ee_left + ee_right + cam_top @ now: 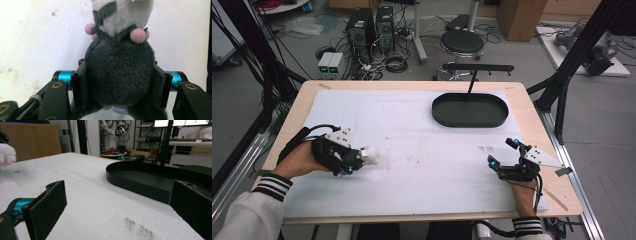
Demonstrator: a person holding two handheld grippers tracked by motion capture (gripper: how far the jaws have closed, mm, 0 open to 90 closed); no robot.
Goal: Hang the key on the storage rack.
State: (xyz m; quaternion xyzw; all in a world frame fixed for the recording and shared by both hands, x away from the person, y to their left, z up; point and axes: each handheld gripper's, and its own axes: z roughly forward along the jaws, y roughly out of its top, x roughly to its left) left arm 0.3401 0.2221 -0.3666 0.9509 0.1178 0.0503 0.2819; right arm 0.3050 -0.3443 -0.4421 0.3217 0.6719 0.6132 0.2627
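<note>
The left gripper [362, 159] sits at the left side of the table [412, 85], over the white foam sheet [422, 150] that covers most of the top. Its jaws are clamped on a plush toy [119, 72] — in the left gripper view the two black pads press into the dark grey, furry body from either side, and the fur bulges between them. Above the body the toy turns pale, with a dark patch and small pink pompoms [138, 35] at the neck. From the high view only the white end of the toy pokes out past the jaw tips, pointing toward the middle of the table; whether it touches the foam there I cannot tell.

The right gripper [502, 155] rests low near the right edge of the sheet, well apart from the toy. Its jaws stand wide with nothing between them — the right gripper view shows bare foam and a few dark specks in the gap. Beyond it, toward the far right of the table, lies a black oval tray [439, 112], with a black stand [477, 67] rising behind it
</note>
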